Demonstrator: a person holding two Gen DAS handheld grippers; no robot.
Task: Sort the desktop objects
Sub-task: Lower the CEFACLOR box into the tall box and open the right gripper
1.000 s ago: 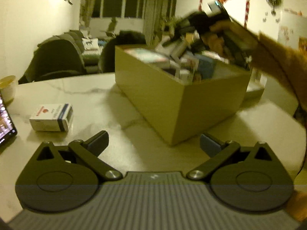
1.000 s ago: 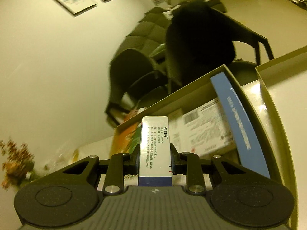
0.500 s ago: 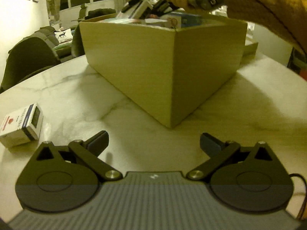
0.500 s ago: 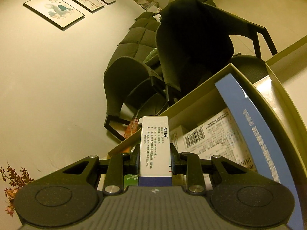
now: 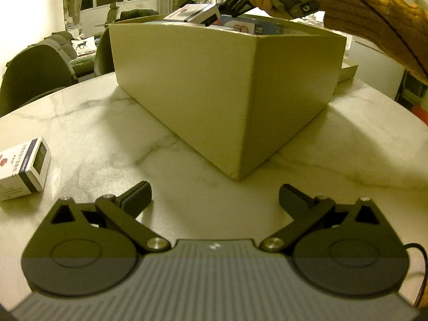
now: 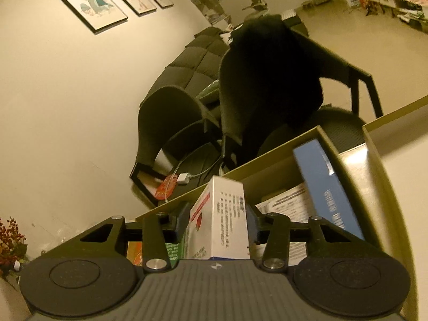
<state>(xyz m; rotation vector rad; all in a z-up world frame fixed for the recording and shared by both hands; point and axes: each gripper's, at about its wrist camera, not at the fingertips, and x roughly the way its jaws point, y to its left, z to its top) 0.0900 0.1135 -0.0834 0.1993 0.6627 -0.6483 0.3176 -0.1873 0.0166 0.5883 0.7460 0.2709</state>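
A tall green cardboard box stands on the marble table, filled with packets. My right gripper hangs over its open top with a white medicine box between its fingers; the box sits tilted with a gap at the left pad. It also shows in the left wrist view above the cardboard box. My left gripper is open and empty, low over the table in front of the box's corner. Another white medicine box lies on the table at the left.
Inside the cardboard box stand a blue packet and white printed packets. Dark chairs stand beyond the table. The box lid lies behind the box at the right.
My right gripper's fingers have spread a little and the white medicine box has tilted between them. My left gripper has sunk lower and closer to the table.
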